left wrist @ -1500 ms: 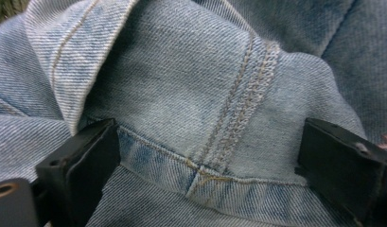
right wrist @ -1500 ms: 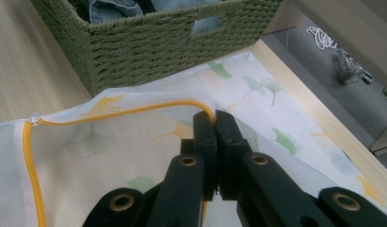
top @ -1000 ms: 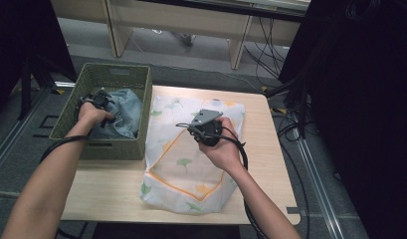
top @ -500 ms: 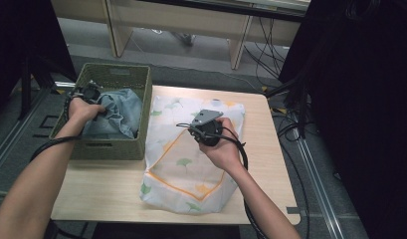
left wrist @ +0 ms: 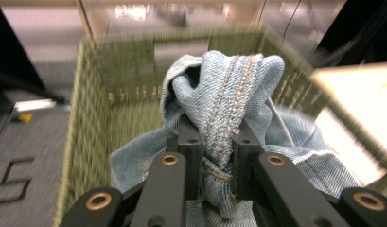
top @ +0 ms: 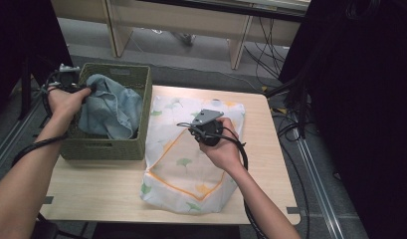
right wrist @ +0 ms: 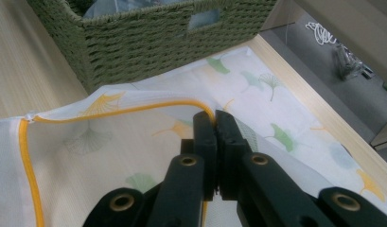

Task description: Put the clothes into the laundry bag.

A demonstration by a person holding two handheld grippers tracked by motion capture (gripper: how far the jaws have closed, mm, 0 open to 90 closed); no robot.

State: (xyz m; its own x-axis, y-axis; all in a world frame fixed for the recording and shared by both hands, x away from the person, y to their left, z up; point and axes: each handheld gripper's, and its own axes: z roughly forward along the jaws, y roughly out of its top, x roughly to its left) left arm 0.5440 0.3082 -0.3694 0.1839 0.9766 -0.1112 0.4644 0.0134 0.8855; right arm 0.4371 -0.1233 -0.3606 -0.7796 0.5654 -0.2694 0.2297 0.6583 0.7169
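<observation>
Denim, pale blue: we hold these jeans (left wrist: 229,118) clamped at a seam in our left gripper (left wrist: 218,156), above the green woven basket (top: 136,79) at the table's far left corner, while our right gripper (right wrist: 215,142) pinches the laundry bag's (top: 181,159) orange edge beside it.

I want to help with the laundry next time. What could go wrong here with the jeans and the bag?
1. The left gripper pinches just one bunched fold of the denim jeans, so they may slip back into the green woven basket.
2. The jeans hang over the basket's wall and could snag or tip it.
3. The right gripper clamps the mesh laundry bag at its orange edge; a pull could drag it.
</observation>
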